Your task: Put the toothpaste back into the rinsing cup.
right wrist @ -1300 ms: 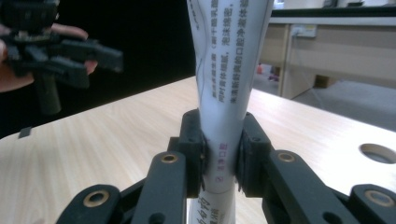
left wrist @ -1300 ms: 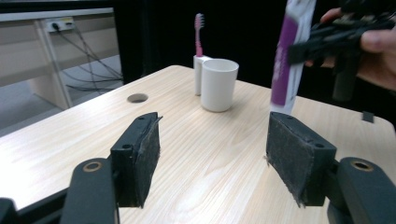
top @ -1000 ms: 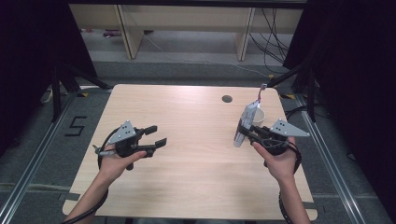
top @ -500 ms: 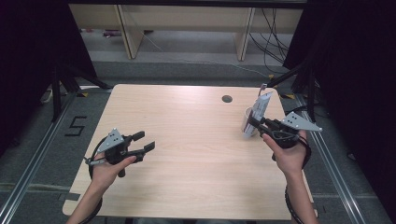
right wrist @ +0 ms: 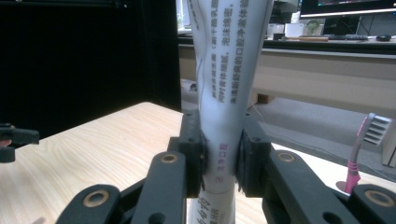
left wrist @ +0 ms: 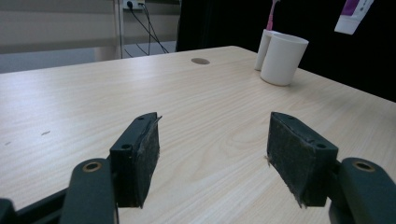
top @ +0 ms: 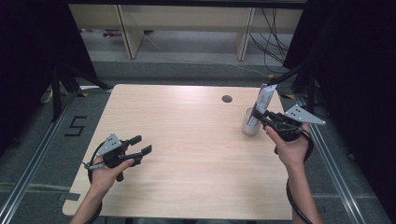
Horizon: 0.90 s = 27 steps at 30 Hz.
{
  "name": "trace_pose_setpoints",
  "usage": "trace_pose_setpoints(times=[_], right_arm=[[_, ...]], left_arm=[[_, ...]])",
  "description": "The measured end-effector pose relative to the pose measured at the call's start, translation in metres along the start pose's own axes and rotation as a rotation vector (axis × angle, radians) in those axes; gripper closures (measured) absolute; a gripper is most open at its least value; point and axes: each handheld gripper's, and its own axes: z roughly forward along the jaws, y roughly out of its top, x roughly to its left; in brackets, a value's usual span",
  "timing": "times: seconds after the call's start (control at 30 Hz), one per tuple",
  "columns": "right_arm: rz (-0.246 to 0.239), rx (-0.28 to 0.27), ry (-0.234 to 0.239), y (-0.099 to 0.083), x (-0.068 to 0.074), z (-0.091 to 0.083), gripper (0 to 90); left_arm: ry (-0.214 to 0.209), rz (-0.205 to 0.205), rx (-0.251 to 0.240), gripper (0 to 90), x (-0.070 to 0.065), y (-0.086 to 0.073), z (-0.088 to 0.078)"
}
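table: light wood | floor: grey | backdrop: black curtains | shelving: pale, behind

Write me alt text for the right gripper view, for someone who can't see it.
The right hand-held gripper clamps a white toothpaste tube upright between its two black jaws, with printed text running along the tube. Behind it are a light wooden table and, at the right edge, a pink toothbrush standing upright. The other hand-held gripper's tip shows at the far left.
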Motion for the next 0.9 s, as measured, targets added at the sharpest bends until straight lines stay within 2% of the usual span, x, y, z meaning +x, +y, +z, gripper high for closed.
trace_pose_setpoints(times=[0.1, 0.17, 0.2, 0.3, 0.37, 0.4, 0.43, 0.47, 0.67, 0.83, 0.87, 0.9], right_arm=[[0.006, 0.005, -0.015, 0.001, -0.002, 0.001, 75.6], [-0.005, 0.008, -0.016, 0.002, -0.005, 0.001, 75.6], [0.012, 0.014, -0.030, 0.002, -0.004, 0.002, 75.5], [-0.007, 0.010, -0.046, 0.004, -0.009, 0.004, 75.5], [-0.019, -0.001, -0.060, 0.005, -0.012, 0.006, 75.5], [-0.013, 0.011, -0.062, 0.005, -0.013, 0.007, 75.5], [-0.001, -0.001, -0.065, 0.005, -0.014, 0.009, 75.5], [-0.017, 0.005, -0.076, 0.006, -0.016, 0.009, 75.5], [-0.021, 0.006, -0.110, 0.005, -0.025, 0.016, 75.5], [0.003, 0.014, -0.127, 0.002, -0.031, 0.020, 75.4], [-0.017, 0.012, -0.126, 0.002, -0.033, 0.021, 75.4], [-0.013, 0.013, -0.124, 0.002, -0.034, 0.022, 75.4]], left_arm=[[-0.007, -0.013, -0.002, 33.9, 0.000, -0.003, 0.001], [0.002, -0.018, 0.002, 33.9, 0.000, -0.005, 0.001], [0.003, -0.018, 0.002, 33.9, 0.000, -0.005, 0.001], [0.014, -0.008, 0.008, 33.8, 0.001, -0.006, 0.001], [0.020, -0.018, 0.011, 33.9, 0.002, -0.007, 0.000], [0.022, -0.018, 0.012, 34.0, 0.002, -0.008, 0.000], [0.025, -0.021, 0.011, 34.0, 0.003, -0.008, 0.000], [0.019, -0.021, 0.004, 34.0, 0.004, -0.009, 0.001], [0.035, -0.023, 0.010, 33.8, 0.004, -0.011, 0.000], [0.042, -0.024, 0.010, 33.8, 0.005, -0.012, 0.000], [0.043, -0.023, 0.011, 33.7, 0.005, -0.012, 0.000], [0.043, -0.024, 0.009, 33.8, 0.005, -0.012, 0.000]])
